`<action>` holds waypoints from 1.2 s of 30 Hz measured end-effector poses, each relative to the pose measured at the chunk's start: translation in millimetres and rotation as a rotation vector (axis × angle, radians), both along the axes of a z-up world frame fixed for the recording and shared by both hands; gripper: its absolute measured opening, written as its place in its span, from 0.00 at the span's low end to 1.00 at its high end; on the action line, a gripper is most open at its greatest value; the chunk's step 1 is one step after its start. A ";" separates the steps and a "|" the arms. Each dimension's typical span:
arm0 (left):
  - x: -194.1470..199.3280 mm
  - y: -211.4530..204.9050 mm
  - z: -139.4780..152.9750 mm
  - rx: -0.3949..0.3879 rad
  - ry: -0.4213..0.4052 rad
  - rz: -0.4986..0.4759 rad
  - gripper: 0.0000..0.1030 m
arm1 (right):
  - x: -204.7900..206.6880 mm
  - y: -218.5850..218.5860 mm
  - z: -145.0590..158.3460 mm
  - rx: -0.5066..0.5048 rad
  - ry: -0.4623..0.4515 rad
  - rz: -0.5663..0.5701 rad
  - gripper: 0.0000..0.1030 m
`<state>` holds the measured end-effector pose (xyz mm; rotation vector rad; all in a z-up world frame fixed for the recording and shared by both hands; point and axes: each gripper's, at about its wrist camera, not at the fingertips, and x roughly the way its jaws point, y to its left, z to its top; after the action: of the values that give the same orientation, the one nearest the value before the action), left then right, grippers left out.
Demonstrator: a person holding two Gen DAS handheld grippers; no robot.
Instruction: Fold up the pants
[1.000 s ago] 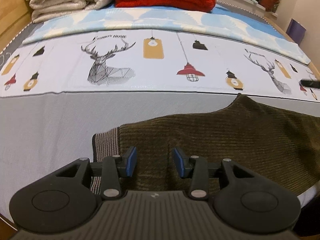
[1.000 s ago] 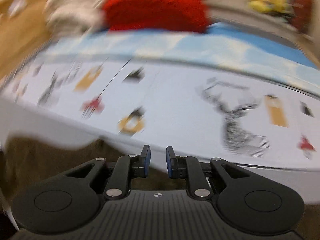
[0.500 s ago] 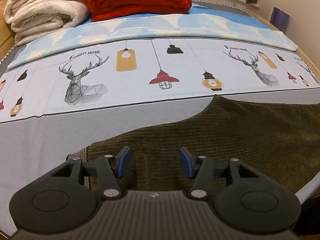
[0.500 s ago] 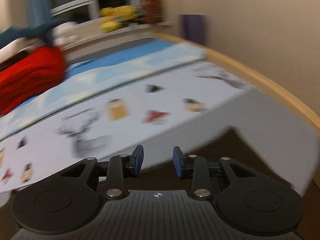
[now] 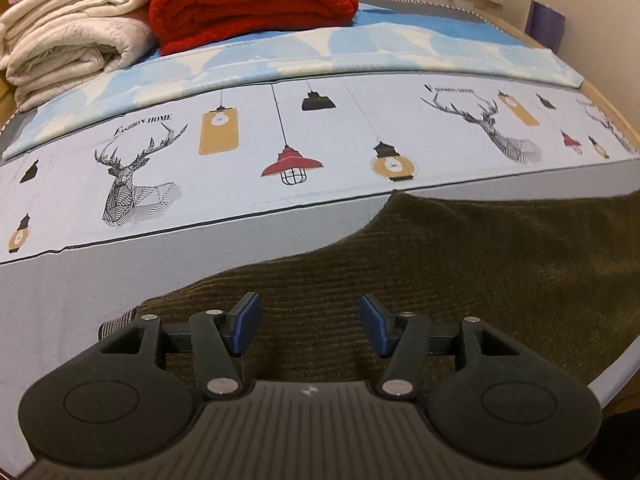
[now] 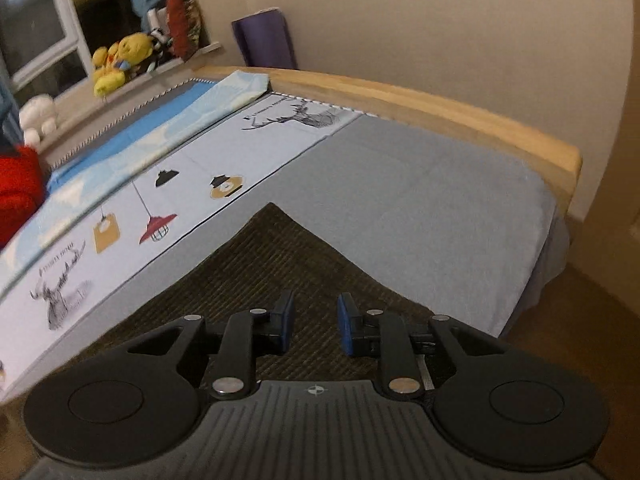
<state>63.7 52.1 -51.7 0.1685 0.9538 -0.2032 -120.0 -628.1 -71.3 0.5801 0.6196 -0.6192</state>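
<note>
Dark olive corduroy pants (image 5: 460,256) lie flat on the grey bed sheet (image 5: 100,280). A pale checked lining (image 5: 116,322) shows at their left end. My left gripper (image 5: 308,326) is open and empty, hovering just above the pants near that left end. In the right wrist view the pants (image 6: 276,256) end in a pointed corner on the sheet. My right gripper (image 6: 312,328) is open with a narrower gap, empty, just above the pants near that corner.
A printed deer-and-lantern cover (image 5: 280,132) lies beyond the pants. Folded white blankets (image 5: 68,32) and a red blanket (image 5: 252,0) are stacked at the back. A wooden bed rail (image 6: 420,104) and wall bound the right side; the mattress edge (image 6: 548,248) drops to the floor.
My left gripper opened wider and shifted over the pants. My right gripper swung sharply to the right, from facing the blankets to facing the bed's corner, and opened a bit.
</note>
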 end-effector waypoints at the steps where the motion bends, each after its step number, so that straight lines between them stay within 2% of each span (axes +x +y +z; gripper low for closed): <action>1: 0.0 -1.0 -1.0 0.008 -0.001 -0.007 0.60 | -2.7 -5.5 -5.1 0.032 -0.001 -0.020 0.28; 5: 2.1 -4.9 -7.2 0.049 0.005 -0.017 0.61 | -16.0 -31.4 -22.6 0.196 -0.046 -0.130 0.32; 8: 3.9 -5.5 -10.4 0.064 0.013 -0.019 0.61 | -24.7 -45.4 -35.0 0.276 -0.064 -0.207 0.35; 11: 4.9 -5.5 -12.1 0.075 0.016 -0.020 0.61 | -23.7 -56.0 -50.8 0.353 -0.057 -0.250 0.43; 14: 5.5 -5.4 -13.9 0.083 0.021 -0.018 0.61 | -17.4 -60.2 -64.8 0.403 -0.026 -0.254 0.43; 18: 5.4 -4.2 -14.5 0.089 0.020 -0.021 0.63 | -13.3 -62.2 -73.7 0.406 0.014 -0.287 0.43; 24: 5.5 -0.1 -14.7 0.094 0.024 -0.016 0.63 | 5.9 -58.7 -75.7 0.337 0.052 -0.246 0.47; 25: 5.3 0.8 -13.9 0.090 0.022 -0.016 0.63 | 6.9 -58.3 -75.8 0.335 0.051 -0.250 0.44; 26: 5.4 1.9 -13.2 0.086 0.021 -0.015 0.63 | 6.3 -58.1 -75.5 0.335 0.046 -0.255 0.35; 28: 5.4 4.3 -12.2 0.084 0.019 -0.011 0.63 | 3.9 -57.9 -75.6 0.369 0.004 -0.267 0.24; 34: 4.9 12.3 -8.6 0.068 0.012 0.002 0.63 | 7.0 -40.5 -45.6 0.309 -0.103 -0.289 0.19; 36: 4.0 14.6 -7.4 0.062 0.010 0.005 0.63 | 12.7 -30.3 -30.8 0.255 -0.113 -0.275 0.18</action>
<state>67.8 66.7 -59.1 0.2228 0.9704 -0.1703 -107.3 -658.4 -102.1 0.9440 0.5190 -0.7643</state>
